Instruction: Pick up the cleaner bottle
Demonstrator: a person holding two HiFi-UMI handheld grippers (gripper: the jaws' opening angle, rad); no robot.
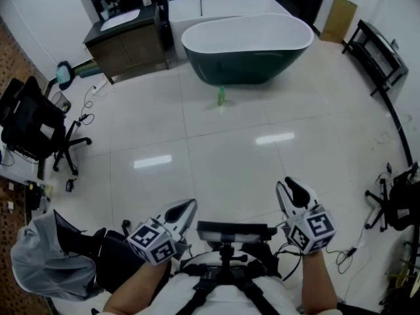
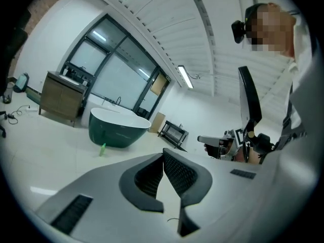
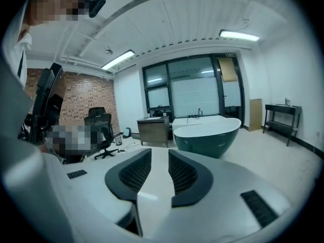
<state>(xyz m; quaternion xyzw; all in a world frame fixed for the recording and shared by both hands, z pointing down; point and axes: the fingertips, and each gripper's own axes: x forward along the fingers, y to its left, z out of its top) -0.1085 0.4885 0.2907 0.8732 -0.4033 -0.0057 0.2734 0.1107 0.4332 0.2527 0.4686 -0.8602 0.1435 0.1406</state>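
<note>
The cleaner bottle (image 1: 221,96) is a small green bottle standing upright on the pale tiled floor, just in front of the dark green bathtub (image 1: 246,48). In the left gripper view the bottle (image 2: 102,149) shows far off beside the bathtub (image 2: 117,130). My left gripper (image 1: 191,205) is held low near my body, far from the bottle, its jaws shut with nothing between them (image 2: 163,154). My right gripper (image 1: 289,185) is beside it on the right, open and empty (image 3: 159,154). The right gripper view shows the bathtub (image 3: 205,133) but not the bottle.
A wooden vanity cabinet (image 1: 125,41) stands left of the tub. A black office chair (image 1: 36,126) and cables lie at the left, a grey bag (image 1: 39,258) near my left side. A black rack (image 1: 377,54) and another chair (image 1: 397,205) are at the right.
</note>
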